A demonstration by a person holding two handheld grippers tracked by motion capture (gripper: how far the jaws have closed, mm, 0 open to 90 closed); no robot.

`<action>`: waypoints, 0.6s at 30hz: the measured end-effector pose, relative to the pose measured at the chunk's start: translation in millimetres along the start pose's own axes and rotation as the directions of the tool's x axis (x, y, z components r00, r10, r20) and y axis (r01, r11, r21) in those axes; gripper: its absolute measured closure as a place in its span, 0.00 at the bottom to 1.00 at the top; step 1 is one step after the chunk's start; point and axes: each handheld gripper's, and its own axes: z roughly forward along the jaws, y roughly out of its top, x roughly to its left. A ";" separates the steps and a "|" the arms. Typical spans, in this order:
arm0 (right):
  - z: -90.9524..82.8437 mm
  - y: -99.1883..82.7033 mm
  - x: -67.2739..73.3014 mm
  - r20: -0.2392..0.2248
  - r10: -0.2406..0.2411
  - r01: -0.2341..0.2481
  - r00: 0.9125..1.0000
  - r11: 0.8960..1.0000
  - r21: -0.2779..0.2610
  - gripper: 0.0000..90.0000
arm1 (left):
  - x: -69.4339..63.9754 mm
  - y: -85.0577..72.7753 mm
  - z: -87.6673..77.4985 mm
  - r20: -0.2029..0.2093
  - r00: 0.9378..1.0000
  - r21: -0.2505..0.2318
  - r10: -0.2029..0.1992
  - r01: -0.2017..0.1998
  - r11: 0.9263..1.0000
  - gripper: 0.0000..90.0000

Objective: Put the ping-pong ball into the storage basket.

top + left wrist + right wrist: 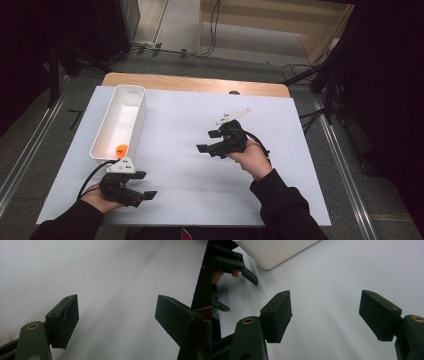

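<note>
Both tools released over the white bench point(200, 200), nothing gripped.
The white bin point(120, 120) lies just beyond the left tool point(142, 185), well left of the right tool point(209, 141). The high view shows an orange object point(120, 148) in the bin; the right gripper view shows its outer wall.

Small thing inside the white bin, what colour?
Orange, at the near end of the bin; the small thing shows best in high view.

Count from my station: two black two-jaw tools, the left tool point(141, 185) and the right tool point(209, 141), each with jaws apart and nothing between them. One long white rectangular plastic bin point(128, 102). One small orange round object point(120, 148) inside the bin, at its near end. One white-covered surface point(190, 175).
</note>
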 end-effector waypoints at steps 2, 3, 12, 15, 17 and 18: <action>-2.7 -4.3 -1.0 0.007 0.001 -0.001 1.000 1.000 0.004 0.28 | 0.0 0.2 -0.1 0.000 1.000 0.000 0.001 -0.001 1.000 0.22; -3.7 -6.0 -1.4 0.006 0.005 -0.005 1.000 1.000 0.004 0.28 | 0.0 0.1 0.1 0.001 1.000 -0.002 0.000 0.000 1.000 0.22; -16.1 -16.7 3.2 0.020 -0.004 0.003 1.000 1.000 0.016 0.28 | -0.1 0.2 0.2 0.001 1.000 -0.003 0.000 0.000 1.000 0.22; -19.4 -22.1 3.3 0.026 -0.006 0.006 1.000 1.000 0.013 0.28 | 0.1 0.2 0.5 0.002 1.000 -0.001 0.003 -0.003 1.000 0.22; -21.8 -26.9 2.7 0.033 -0.002 0.002 0.999 1.000 0.014 0.28 | 0.0 0.2 0.6 0.002 1.000 -0.001 0.002 -0.002 1.000 0.22; -22.3 -28.7 2.1 0.032 -0.002 0.001 0.999 1.000 0.015 0.28 | -0.1 0.2 0.7 0.002 1.000 -0.003 0.001 -0.001 1.000 0.22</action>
